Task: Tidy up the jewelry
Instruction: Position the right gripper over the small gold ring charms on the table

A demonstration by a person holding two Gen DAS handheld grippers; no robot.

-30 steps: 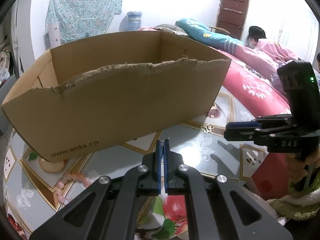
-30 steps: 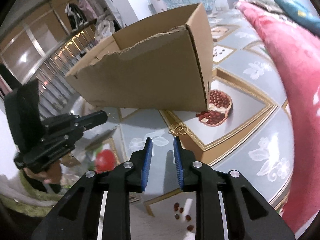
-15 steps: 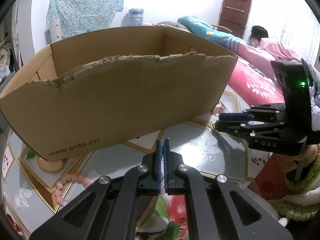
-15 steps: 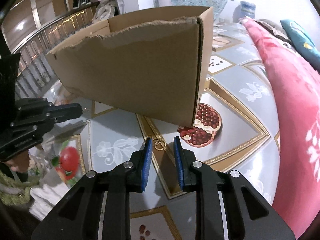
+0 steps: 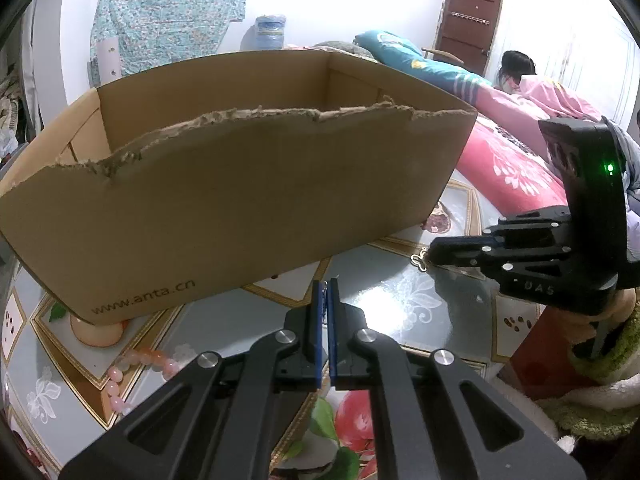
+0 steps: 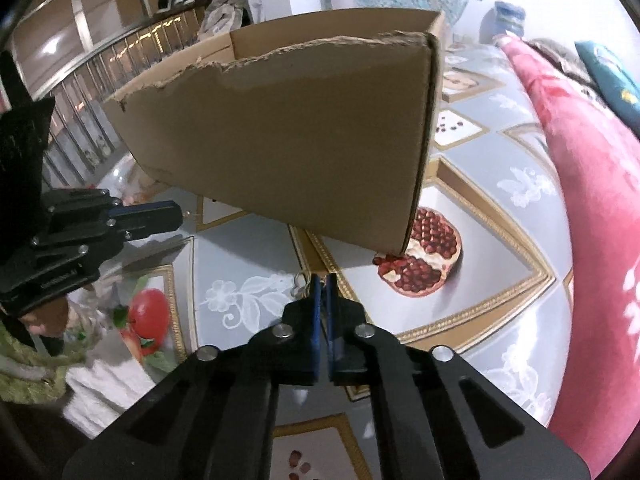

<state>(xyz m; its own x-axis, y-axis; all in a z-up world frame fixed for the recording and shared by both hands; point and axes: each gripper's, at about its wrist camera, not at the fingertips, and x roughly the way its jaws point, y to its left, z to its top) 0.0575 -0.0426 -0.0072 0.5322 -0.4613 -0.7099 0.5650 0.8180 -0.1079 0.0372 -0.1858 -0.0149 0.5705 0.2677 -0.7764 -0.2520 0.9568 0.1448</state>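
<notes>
A torn brown cardboard box (image 5: 240,200) printed "www.anta.cn" stands on the patterned tablecloth (image 5: 380,292); it also shows in the right wrist view (image 6: 288,152). A small gold earring (image 5: 419,259) lies on the cloth at the tips of my right gripper (image 5: 430,254). In the right wrist view my right gripper (image 6: 320,280) is shut on the gold earring (image 6: 298,286), part of which sticks out left of the blue pads. My left gripper (image 5: 325,286) is shut and empty in front of the box. A pink bead bracelet (image 5: 128,372) lies at the lower left.
A pink quilt (image 6: 592,200) borders the cloth on the right. A person in pink (image 5: 532,88) lies behind the box. Pomegranate print (image 6: 420,256) sits by the box corner. My left gripper also shows in the right wrist view (image 6: 176,216).
My right gripper moved forward to the gold earring near the box corner and closed its jaws on it. My left gripper stayed shut, drifting slightly closer to the box.
</notes>
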